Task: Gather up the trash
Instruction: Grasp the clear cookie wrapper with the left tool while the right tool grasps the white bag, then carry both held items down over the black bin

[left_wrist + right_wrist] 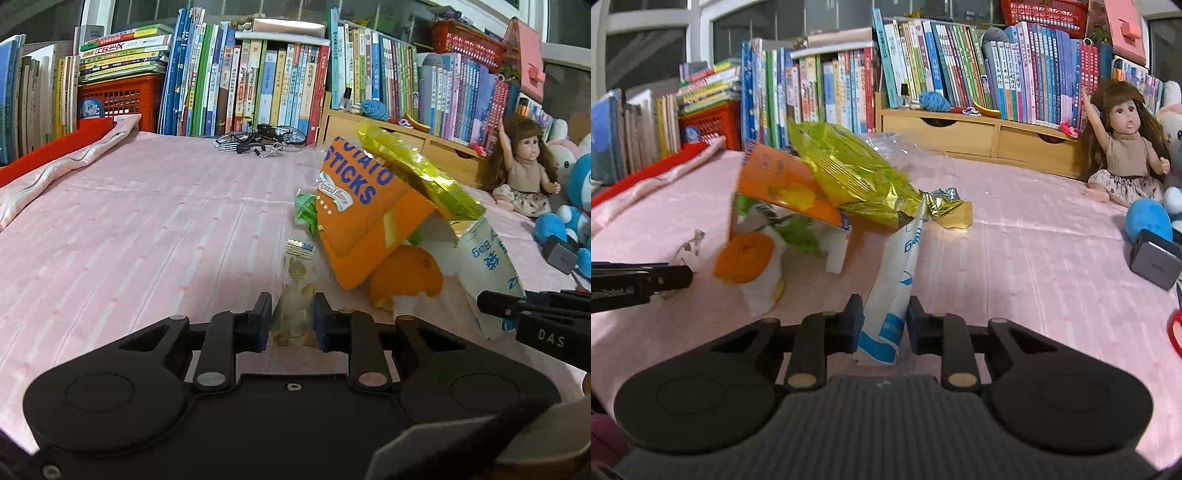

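My left gripper (291,317) is nipped in narrow on a clear wrapper (295,291), thin crinkly film with a serrated top edge, its lower end pinched between the dark blue pads. It lies on the pink striped cloth (147,229), and I think there is pale print on it, though the film is too see-through to read.

My right gripper (884,317) is clamped on the white bag (897,280), a glossy plastic sleeve with blue print, its bottom corner folded between the pads and its mouth rising toward twelve o'clock.

At the bag's mouth, the trash pile: a crumpled yellow foil packet (849,173), shiny and ridged, resting on a flat orange carton (779,181) tilted on edge. Under the carton at seven o'clock, curled orange peel (746,258) with white pith, beside green scraps (801,232).

From the left view the carton (354,206) sits at one o'clock from my pads, and the peel (406,273) just below it.

Books (960,66) wall the far side; a doll (1123,147) sits at two o'clock.
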